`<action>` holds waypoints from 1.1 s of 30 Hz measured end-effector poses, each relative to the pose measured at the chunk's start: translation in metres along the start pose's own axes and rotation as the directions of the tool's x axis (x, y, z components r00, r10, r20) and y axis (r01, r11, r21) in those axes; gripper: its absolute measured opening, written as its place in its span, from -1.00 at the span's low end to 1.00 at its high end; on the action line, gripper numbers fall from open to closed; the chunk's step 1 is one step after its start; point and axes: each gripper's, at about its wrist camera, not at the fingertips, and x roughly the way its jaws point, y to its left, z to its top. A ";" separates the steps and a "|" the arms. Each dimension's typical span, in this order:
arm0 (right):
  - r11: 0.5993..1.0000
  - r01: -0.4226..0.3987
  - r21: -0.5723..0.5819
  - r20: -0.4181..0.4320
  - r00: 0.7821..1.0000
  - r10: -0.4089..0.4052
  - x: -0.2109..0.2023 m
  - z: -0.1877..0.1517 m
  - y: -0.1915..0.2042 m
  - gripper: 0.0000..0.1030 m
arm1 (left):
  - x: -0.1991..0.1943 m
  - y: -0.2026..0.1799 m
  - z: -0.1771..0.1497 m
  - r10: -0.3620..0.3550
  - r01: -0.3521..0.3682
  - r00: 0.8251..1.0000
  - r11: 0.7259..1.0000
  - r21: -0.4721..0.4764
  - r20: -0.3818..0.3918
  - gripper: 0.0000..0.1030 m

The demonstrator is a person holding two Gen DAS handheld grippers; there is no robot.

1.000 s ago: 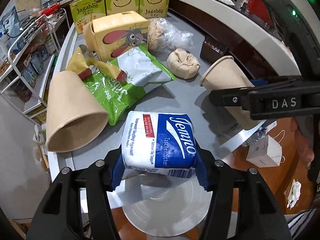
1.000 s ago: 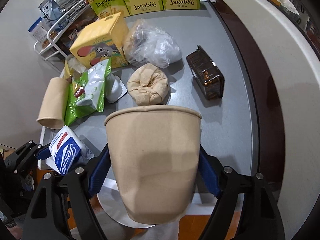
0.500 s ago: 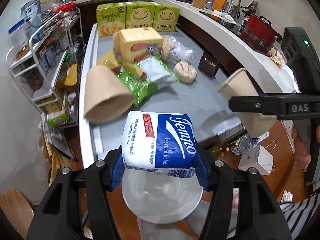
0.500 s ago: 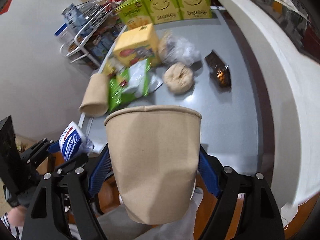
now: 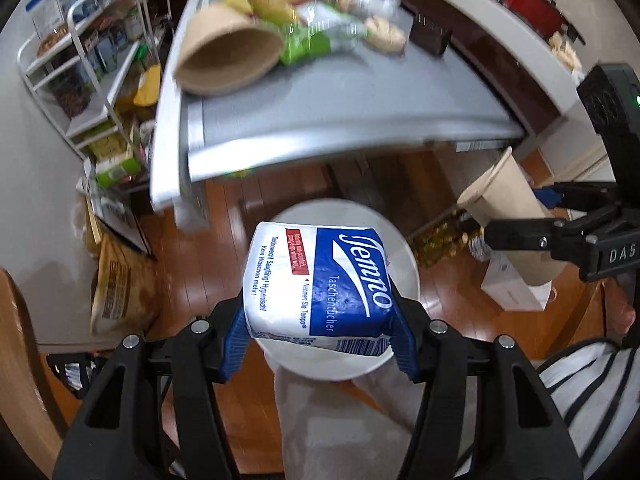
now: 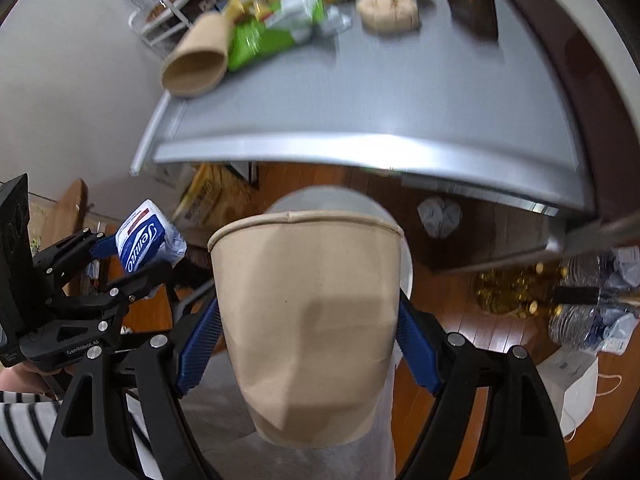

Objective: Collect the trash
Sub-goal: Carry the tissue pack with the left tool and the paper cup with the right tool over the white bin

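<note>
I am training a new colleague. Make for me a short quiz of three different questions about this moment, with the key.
1. True or false: the left tool holds the Tempo tissue pack.
2. What does the right tool grip? A) the green snack bag B) a brown paper cup C) the dark wrapped block
3. Fill in: below both held items stands a white ____.

Key:
1. True: both pads press its sides.
2. B: another paper cup lies on its side on the grey table.
3. Bin.
</note>
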 end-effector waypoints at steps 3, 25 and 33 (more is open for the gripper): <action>1.000 0.014 0.010 -0.037 0.999 -0.013 0.017 -0.002 -0.003 0.52 | 0.019 -0.001 -0.014 0.010 -0.009 0.998 1.000 0.021 -0.059 0.14; 0.987 0.105 0.125 -0.153 0.985 -0.085 0.118 0.004 -0.019 0.52 | 0.094 0.012 -0.007 0.075 -0.068 0.979 0.997 0.039 -0.190 0.15; 0.985 0.113 0.129 -0.147 0.985 -0.094 0.117 0.005 -0.019 0.58 | 0.099 0.008 -0.001 0.061 -0.051 0.978 0.997 0.058 -0.198 0.16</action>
